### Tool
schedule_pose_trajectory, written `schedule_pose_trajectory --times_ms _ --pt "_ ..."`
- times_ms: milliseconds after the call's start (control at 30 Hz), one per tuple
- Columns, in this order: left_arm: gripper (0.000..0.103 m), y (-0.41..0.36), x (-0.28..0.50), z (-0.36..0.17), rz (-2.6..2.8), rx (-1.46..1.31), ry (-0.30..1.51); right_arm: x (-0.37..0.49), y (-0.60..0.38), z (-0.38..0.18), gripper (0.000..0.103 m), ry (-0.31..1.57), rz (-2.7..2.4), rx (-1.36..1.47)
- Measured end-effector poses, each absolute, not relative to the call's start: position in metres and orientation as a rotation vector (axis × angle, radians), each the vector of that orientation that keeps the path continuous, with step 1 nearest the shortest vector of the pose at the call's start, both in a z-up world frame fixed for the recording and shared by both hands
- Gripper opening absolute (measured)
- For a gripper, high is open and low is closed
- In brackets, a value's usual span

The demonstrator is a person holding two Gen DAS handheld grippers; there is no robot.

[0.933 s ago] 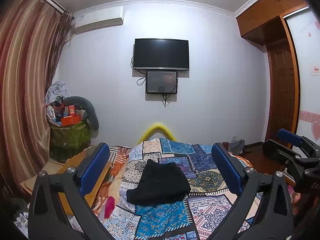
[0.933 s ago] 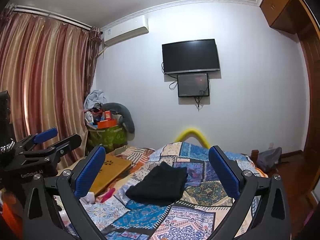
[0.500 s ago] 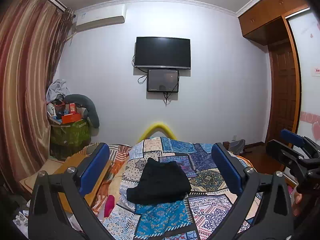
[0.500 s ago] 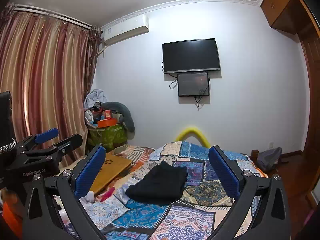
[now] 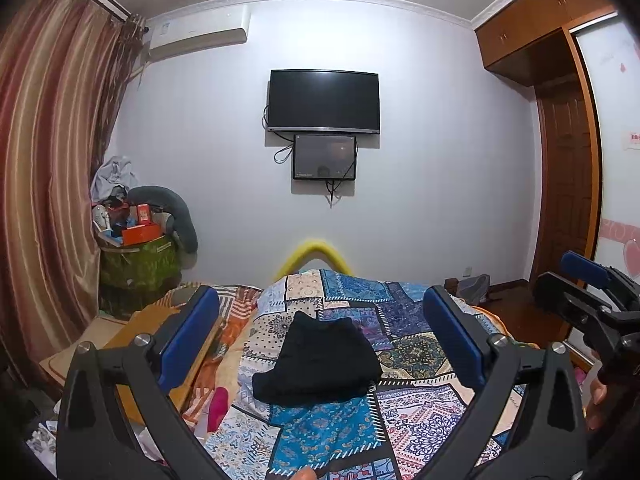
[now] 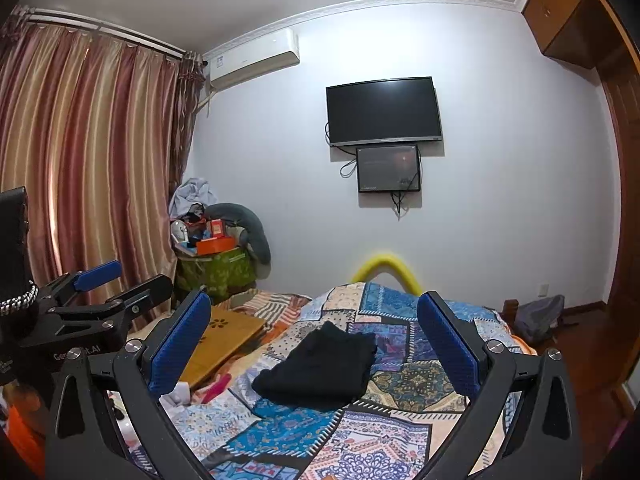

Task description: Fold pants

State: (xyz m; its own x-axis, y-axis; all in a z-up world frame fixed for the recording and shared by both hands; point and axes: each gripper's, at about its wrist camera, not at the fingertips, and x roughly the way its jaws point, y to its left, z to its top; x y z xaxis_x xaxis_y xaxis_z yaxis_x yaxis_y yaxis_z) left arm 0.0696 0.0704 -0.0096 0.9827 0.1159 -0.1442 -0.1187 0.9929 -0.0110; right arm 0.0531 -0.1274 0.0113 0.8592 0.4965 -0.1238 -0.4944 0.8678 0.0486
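Both tools wide apart and empty above the bed, folded pants beyond them.

The left tool [image 5: 320,336] and right tool [image 6: 314,332] hold nothing. The black pants [image 5: 320,364] lie folded on the patchwork quilt [image 5: 416,352], mid-bed. At ten o'clock, a green bin [image 6: 218,272] against the curtain [image 6: 88,152] is heaped with boxes and clothes.

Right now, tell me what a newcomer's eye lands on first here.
The black pants lie folded in a compact bundle on the patchwork bedspread, framed between the open fingers of the left gripper. Behind, a dark television hangs on the white wall, and striped curtains fill the left side.
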Motion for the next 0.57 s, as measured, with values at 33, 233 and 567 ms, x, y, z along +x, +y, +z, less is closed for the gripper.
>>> schedule_pose_trajectory --times_ms 33,233,567 --pt "0.103 0.0703 0.0696 -0.01 0.117 -0.019 0.145 0.0531 -0.1276 0.0112 0.103 0.134 0.52 0.015" --pt "0.103 0.0703 0.0707 -0.012 0.115 -0.024 0.152 0.0543 -0.1288 0.011 0.103 0.14 0.52 0.022" --pt "0.103 0.0666 0.0738 -0.019 0.102 -0.01 0.17 0.0588 -0.1303 0.0087 0.103 0.156 0.52 0.043"
